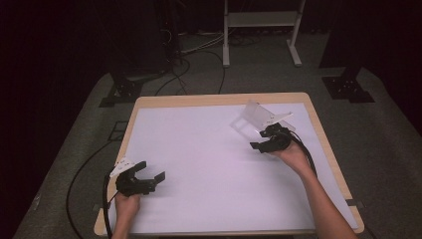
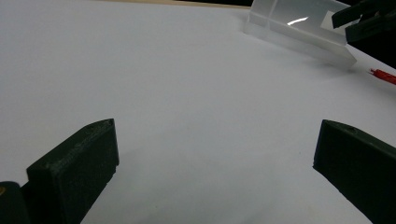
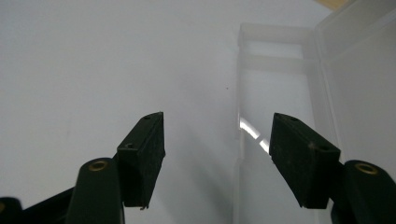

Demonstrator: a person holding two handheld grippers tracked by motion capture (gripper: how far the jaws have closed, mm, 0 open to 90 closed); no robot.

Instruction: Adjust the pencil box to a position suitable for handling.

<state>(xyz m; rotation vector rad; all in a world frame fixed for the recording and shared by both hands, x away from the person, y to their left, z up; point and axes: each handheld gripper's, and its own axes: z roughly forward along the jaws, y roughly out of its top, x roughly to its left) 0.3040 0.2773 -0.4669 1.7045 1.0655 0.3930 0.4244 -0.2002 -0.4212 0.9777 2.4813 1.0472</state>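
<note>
A clear plastic box [image 1: 247,121] lies on the white table top at the far right, its lid raised. My right gripper [image 1: 259,140] hovers just in front of it with its jaws apart. In the right gripper view the box [image 3: 275,70] lies ahead, and its near side wall runs between the open jaws of the right gripper [image 3: 217,135] without touching either pad. My left gripper [image 1: 152,170] rests near the table's front left, wide open and holding nothing. The left gripper view looks past its own spread jaws [image 2: 215,144] across bare white surface to the box [image 2: 299,35] and the right gripper [image 2: 364,18].
The white sheet covers a wooden table [image 1: 219,98]. A small red object [image 2: 384,76] lies on the surface near the box. Cables trail from both grippers off the front edge. On the dark floor behind stand a white frame [image 1: 261,30] and black stand feet.
</note>
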